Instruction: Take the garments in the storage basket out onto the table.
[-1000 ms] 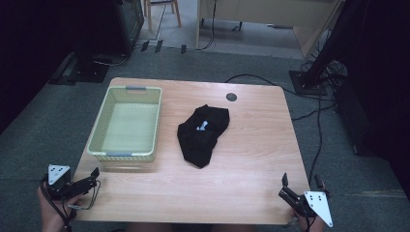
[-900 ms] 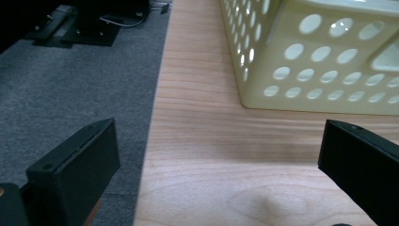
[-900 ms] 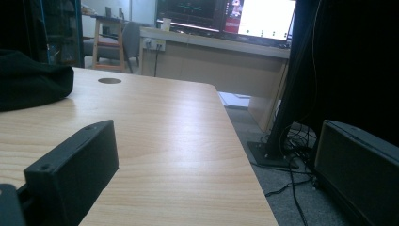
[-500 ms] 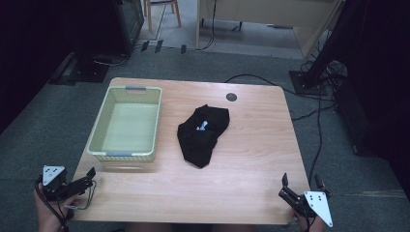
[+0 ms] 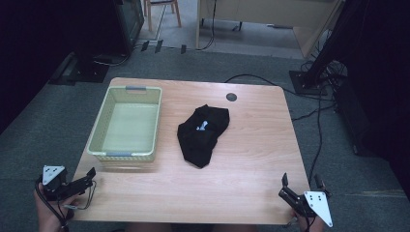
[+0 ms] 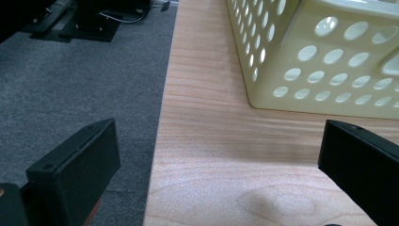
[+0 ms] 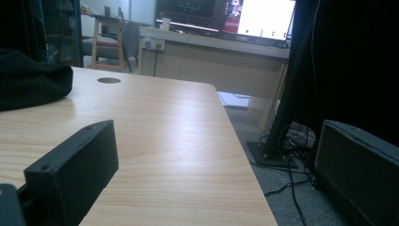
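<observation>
Black fingers (image 6: 70, 165) wide apart, holding nothing

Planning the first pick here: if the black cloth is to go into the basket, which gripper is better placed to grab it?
Probably the right gripper: only bare table lies between it and the black cloth. The left gripper sits at the near left corner with the basket partly in its way. Both have jaws open.
</observation>
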`<control>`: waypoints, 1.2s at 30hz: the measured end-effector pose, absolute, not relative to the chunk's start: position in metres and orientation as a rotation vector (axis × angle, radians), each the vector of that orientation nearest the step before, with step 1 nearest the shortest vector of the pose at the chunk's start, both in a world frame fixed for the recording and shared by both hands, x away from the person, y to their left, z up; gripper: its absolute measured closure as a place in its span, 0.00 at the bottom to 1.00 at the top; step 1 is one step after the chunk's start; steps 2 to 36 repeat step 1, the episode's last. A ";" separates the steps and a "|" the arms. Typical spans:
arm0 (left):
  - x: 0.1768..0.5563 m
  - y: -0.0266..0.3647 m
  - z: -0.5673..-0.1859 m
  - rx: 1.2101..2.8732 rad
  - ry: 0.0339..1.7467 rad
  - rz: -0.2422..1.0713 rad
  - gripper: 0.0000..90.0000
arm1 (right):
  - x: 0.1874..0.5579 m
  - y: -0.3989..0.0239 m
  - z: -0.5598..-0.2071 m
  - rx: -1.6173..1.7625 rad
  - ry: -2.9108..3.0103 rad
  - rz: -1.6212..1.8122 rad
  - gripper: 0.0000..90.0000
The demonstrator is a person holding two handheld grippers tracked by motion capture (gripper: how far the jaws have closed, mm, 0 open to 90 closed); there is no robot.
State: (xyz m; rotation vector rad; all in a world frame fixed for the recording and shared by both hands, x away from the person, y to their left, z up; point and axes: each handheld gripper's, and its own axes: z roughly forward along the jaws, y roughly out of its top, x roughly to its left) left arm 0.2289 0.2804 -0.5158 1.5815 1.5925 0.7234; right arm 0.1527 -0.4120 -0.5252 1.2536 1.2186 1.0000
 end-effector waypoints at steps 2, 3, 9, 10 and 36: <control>0.229 0.280 -0.516 1.581 1.593 0.724 0.00 | 0.153 -0.412 -0.525 1.254 1.219 1.001 0.00; 0.229 0.280 -0.516 1.581 1.593 0.724 0.00 | 0.153 -0.412 -0.525 1.254 1.219 1.001 0.00; 0.229 0.280 -0.516 1.581 1.593 0.724 0.00 | 0.153 -0.412 -0.525 1.254 1.219 1.001 0.00; 0.229 0.280 -0.516 1.581 1.593 0.724 0.00 | 0.153 -0.412 -0.525 1.254 1.219 1.001 0.00; 0.229 0.280 -0.516 1.581 1.593 0.724 0.00 | 0.153 -0.412 -0.525 1.254 1.219 1.001 0.00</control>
